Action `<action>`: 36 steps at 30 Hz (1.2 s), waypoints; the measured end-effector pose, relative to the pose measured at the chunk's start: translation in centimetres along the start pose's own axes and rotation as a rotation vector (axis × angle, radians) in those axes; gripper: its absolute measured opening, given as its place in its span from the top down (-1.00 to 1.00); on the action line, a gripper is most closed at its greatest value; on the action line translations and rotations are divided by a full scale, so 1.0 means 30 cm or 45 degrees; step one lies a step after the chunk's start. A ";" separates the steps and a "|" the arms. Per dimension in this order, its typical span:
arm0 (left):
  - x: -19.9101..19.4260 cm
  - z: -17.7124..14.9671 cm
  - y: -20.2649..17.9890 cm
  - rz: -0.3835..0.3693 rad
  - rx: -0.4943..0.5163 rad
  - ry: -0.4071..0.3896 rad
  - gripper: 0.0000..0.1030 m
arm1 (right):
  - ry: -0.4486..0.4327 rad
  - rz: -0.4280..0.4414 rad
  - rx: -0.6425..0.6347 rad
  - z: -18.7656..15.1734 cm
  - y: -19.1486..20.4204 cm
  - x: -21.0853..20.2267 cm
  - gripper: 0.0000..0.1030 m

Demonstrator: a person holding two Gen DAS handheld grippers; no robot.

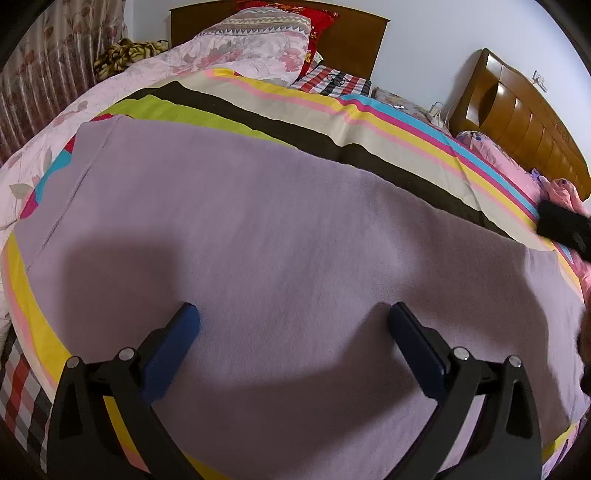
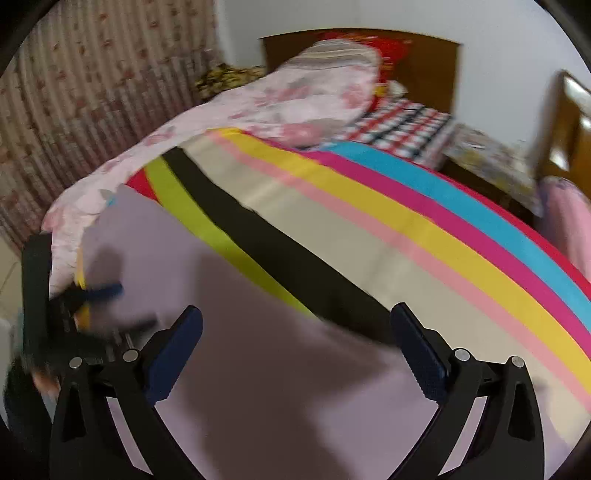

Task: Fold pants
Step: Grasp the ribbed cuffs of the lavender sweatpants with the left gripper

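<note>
The lilac fleece pants lie spread flat on the striped bed cover, filling most of the left wrist view; a seam line runs near their left edge. My left gripper is open and empty, hovering just above the pants' near part. My right gripper is open and empty above the pants near their far edge. The left gripper shows blurred at the left of the right wrist view. A black part of the right gripper shows at the right edge of the left wrist view.
The striped cover spans the bed. A pink floral quilt and red pillow lie at the headboard. A second wooden headboard stands right. A curtain hangs left.
</note>
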State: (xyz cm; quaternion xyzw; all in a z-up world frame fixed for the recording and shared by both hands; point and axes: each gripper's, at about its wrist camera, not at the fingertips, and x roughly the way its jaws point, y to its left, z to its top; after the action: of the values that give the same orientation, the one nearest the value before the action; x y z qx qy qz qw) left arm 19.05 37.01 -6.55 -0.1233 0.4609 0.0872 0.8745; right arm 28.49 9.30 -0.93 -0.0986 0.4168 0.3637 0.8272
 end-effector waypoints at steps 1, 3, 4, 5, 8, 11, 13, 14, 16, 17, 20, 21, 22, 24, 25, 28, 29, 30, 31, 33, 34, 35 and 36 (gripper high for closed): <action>0.000 0.001 -0.001 0.002 0.001 -0.001 -0.97 | 0.021 0.040 -0.028 0.037 0.041 0.061 -0.88; 0.001 0.001 0.001 0.002 0.001 -0.002 -0.97 | 0.051 0.026 -0.075 0.059 0.085 0.128 -0.88; 0.001 0.001 0.001 0.003 0.001 -0.002 -0.97 | 0.083 0.005 -0.088 0.062 0.096 0.177 -0.88; 0.000 0.001 0.000 0.004 0.001 -0.003 -0.97 | 0.110 -0.007 -0.092 0.055 0.096 0.209 -0.87; 0.003 0.003 -0.001 0.010 0.004 -0.005 -0.97 | 0.134 -0.034 -0.071 0.025 0.057 0.279 -0.92; 0.005 0.004 -0.004 0.013 0.005 -0.009 -0.97 | 0.114 -0.035 -0.049 0.016 0.039 0.271 -0.91; -0.001 0.002 -0.004 0.012 0.001 -0.019 -0.97 | 0.097 -0.051 -0.061 0.011 0.046 0.259 -0.90; -0.021 -0.002 0.001 0.009 -0.017 -0.058 -0.93 | 0.075 -0.056 -0.070 0.014 0.056 0.253 -0.90; -0.092 -0.021 0.040 -0.098 -0.094 -0.172 -0.88 | 0.033 -0.042 -0.088 0.021 0.069 0.240 -0.90; -0.136 -0.035 0.087 -0.229 -0.172 -0.232 -0.89 | 0.031 -0.039 -0.095 0.020 0.068 0.244 -0.90; -0.217 -0.090 0.299 -0.349 -0.523 -0.379 -0.91 | 0.082 -0.048 -0.115 0.016 0.078 0.268 -0.90; -0.235 -0.110 0.378 -0.313 -0.631 -0.408 -0.91 | 0.075 -0.079 -0.119 0.022 0.085 0.265 -0.90; -0.256 -0.131 0.444 -0.263 -0.717 -0.442 -0.91 | 0.054 -0.133 -0.127 0.026 0.102 0.256 -0.90; -0.308 -0.185 0.556 -0.154 -0.869 -0.515 -0.91 | -0.013 -0.148 -0.226 0.035 0.189 0.223 -0.91; -0.329 -0.212 0.594 -0.103 -0.923 -0.536 -0.91 | -0.026 -0.102 -0.281 0.036 0.240 0.212 -0.91; -0.365 -0.284 0.659 0.053 -1.023 -0.523 -0.91 | -0.037 0.079 -0.481 0.027 0.441 0.198 -0.90; -0.363 -0.302 0.666 0.074 -1.044 -0.505 -0.91 | -0.032 0.131 -0.557 0.018 0.513 0.201 -0.90; -0.357 -0.319 0.670 0.074 -1.058 -0.482 -0.91 | -0.034 0.160 -0.627 0.009 0.578 0.206 -0.85; -0.350 -0.335 0.668 0.067 -1.064 -0.465 -0.91 | -0.027 0.187 -0.715 -0.007 0.658 0.216 -0.64; -0.345 -0.359 0.668 0.067 -1.058 -0.441 -0.91 | 0.027 0.236 -0.830 -0.030 0.766 0.247 -0.32; -0.347 -0.375 0.666 0.065 -1.053 -0.431 -0.91 | 0.054 0.241 -0.862 -0.039 0.796 0.263 -0.29; -0.345 -0.387 0.665 0.057 -1.046 -0.420 -0.91 | 0.080 0.233 -0.896 -0.048 0.824 0.284 -0.26; -0.340 -0.406 0.656 0.046 -1.037 -0.408 -0.91 | 0.101 0.212 -0.928 -0.056 0.844 0.306 -0.23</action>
State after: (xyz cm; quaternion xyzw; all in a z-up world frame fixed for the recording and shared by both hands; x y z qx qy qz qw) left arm -1.45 51.78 -7.39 -0.4349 0.2495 0.2953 0.8133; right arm 13.68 31.42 -5.45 -0.3664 0.2983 0.5500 0.6887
